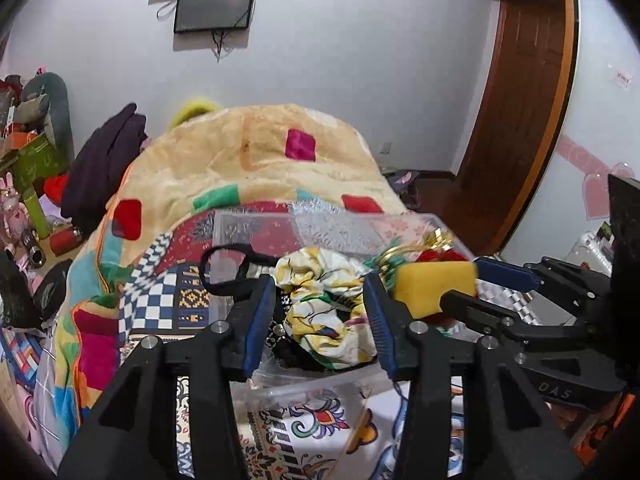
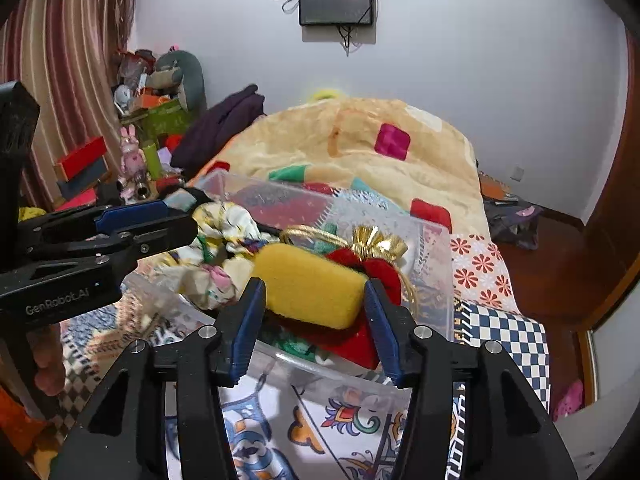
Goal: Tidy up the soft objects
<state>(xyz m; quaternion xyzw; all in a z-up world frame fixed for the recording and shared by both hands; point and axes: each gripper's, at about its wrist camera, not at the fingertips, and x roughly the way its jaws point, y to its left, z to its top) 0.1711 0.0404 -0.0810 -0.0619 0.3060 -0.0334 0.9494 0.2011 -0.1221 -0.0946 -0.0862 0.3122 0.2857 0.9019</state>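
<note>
the right gripper (image 2: 314, 292) is clamped on a yellow sponge (image 2: 310, 284), holding it just above the right end of a clear plastic bin (image 2: 434, 248) that sits on the patterned bedspread (image 2: 340, 432). under the sponge lies a red pouch (image 2: 360, 340) with a gold bow (image 2: 378, 240). the left gripper (image 1: 320, 316) hovers over the bin's left half, jaws apart and empty, with a yellow floral scrunchie (image 1: 324, 308) between them in the bin. a black band (image 1: 224, 272) drapes over the bin's left edge. a folded blanket (image 1: 256, 160) is heaped beyond the bin's far edge.
</note>
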